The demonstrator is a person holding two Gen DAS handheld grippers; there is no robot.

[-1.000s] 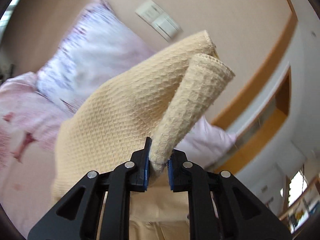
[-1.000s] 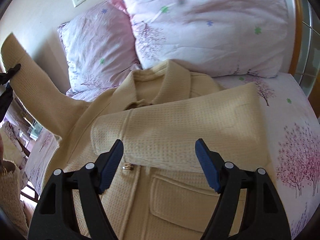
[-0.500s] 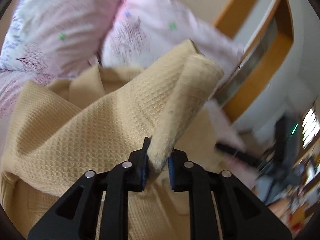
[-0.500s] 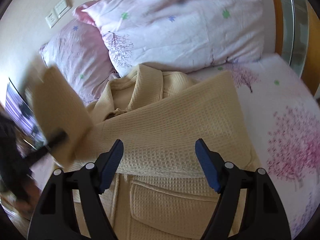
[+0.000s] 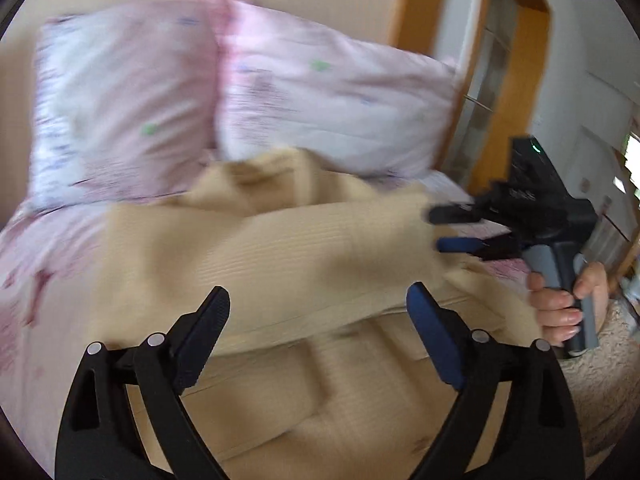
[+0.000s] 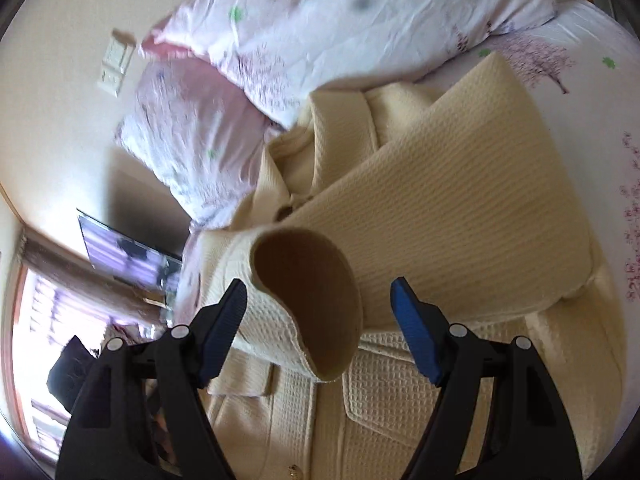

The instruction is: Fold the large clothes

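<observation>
Jacket [image 6: 400, 380] lies face-up on the bed [image 6: 592, 40], collar toward the pillows [image 5: 320, 92], both sleeves crossed over the chest.

Its long axis runs from pillows to foot, sleeves laid crosswise to narrow it, it seems, for the next fold. Left claw [image 5: 316, 328] and right claw [image 6: 320, 320] hover above, jaws apart, holding nothing; one cuff [image 6: 308, 300] gapes open.

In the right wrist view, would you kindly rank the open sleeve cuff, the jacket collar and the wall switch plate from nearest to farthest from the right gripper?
1. The open cuff of the cream waffle-knit jacket's sleeve, right between the right gripper's fingers.
2. The jacket's collar, further up, below the pillows.
3. The white wall switch plate, upper left on the wall.
</observation>
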